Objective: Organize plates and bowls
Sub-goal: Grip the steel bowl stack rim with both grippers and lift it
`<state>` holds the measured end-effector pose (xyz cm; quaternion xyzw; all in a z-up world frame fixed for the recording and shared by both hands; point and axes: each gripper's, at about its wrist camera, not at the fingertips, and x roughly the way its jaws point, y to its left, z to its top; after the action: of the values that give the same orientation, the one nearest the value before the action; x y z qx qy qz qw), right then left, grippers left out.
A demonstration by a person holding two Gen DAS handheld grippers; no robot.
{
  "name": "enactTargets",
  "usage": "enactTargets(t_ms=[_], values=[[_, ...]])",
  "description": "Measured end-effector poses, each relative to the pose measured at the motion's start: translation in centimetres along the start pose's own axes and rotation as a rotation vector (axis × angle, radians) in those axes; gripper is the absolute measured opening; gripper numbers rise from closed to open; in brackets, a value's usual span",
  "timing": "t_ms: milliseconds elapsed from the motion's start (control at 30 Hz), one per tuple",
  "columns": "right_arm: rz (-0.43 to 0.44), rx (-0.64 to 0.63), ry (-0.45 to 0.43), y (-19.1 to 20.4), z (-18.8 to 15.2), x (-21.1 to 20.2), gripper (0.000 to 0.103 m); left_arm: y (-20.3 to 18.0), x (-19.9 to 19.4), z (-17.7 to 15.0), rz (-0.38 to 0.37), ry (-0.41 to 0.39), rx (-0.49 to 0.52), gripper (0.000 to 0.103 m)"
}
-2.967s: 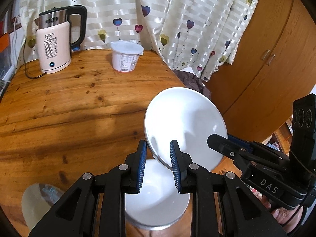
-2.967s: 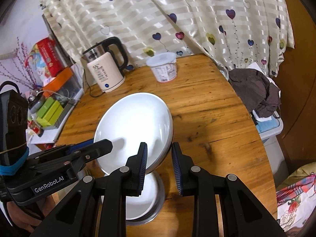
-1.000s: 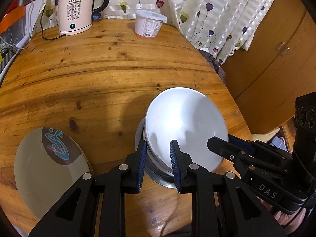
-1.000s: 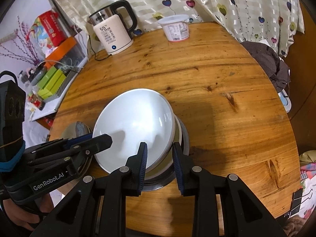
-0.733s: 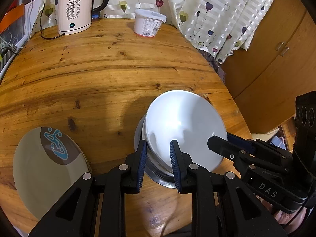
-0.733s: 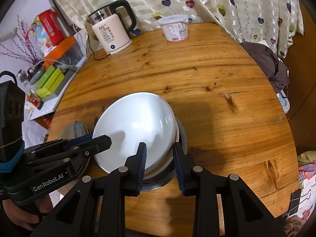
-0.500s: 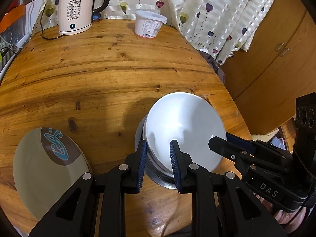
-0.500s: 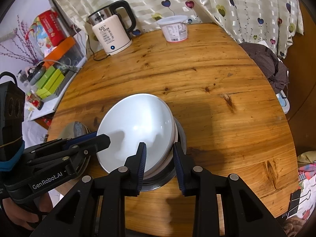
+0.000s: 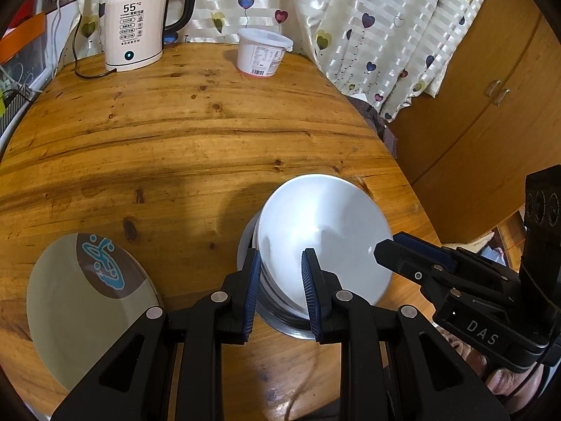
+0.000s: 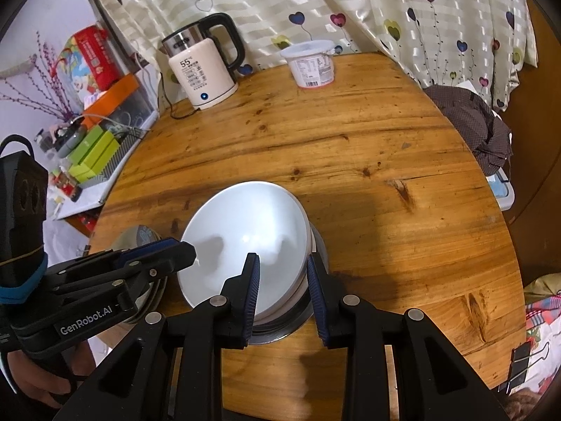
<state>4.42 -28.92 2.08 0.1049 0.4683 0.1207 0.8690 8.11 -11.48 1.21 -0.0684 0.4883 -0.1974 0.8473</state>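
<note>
From the left wrist view, the left claw (image 9: 280, 289) is straddling the near rim of the white bowl (image 9: 322, 231), one pad inside and one outside, and appears to be clenching that rim. The bowl is sitting tilted in a stack of white dishes nested in a metal bowl (image 9: 280, 326) on the wooden surface (image 9: 175, 147). A beige plate (image 9: 84, 301) with a blue motif is lying apart to the left. The right claw (image 9: 380, 247) is reaching the bowl's rim from the right.

From the right wrist view, the right claw (image 10: 282, 284) is likewise gripping the white bowl (image 10: 245, 231) at its near rim, while the left claw (image 10: 189, 251) is meeting the opposite edge. A kettle (image 10: 203, 70) and a plastic tub (image 10: 312, 66) are standing far back.

The bowl is looking glazed, stiff, slippery and breakable, moderately heavy. Its thin rim is the sensible hold, pinched on opposite sides; letting it settle level before freeing it seems wise, since a tilted glazed bowl could slide.
</note>
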Motion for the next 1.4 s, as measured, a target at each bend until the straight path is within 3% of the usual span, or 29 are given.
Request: enactTargets(t_ms=[433, 900, 1400], values=[[0.071, -0.002, -0.042, 0.0, 0.0, -1.0, 0.028, -0.3, -1.1, 0.0, 0.001, -0.05, 0.02, 0.025], [0.074, -0.037, -0.096, -0.2, -0.2, -1.9, 0.034, -0.3, -2.0, -0.6, 0.035, -0.103, 0.056, 0.025], [0.12, -0.073, -0.097, -0.8, -1.2, -2.3, 0.035, 0.6, -2.6, -1.7, 0.071, -0.13, 0.061, 0.025]])
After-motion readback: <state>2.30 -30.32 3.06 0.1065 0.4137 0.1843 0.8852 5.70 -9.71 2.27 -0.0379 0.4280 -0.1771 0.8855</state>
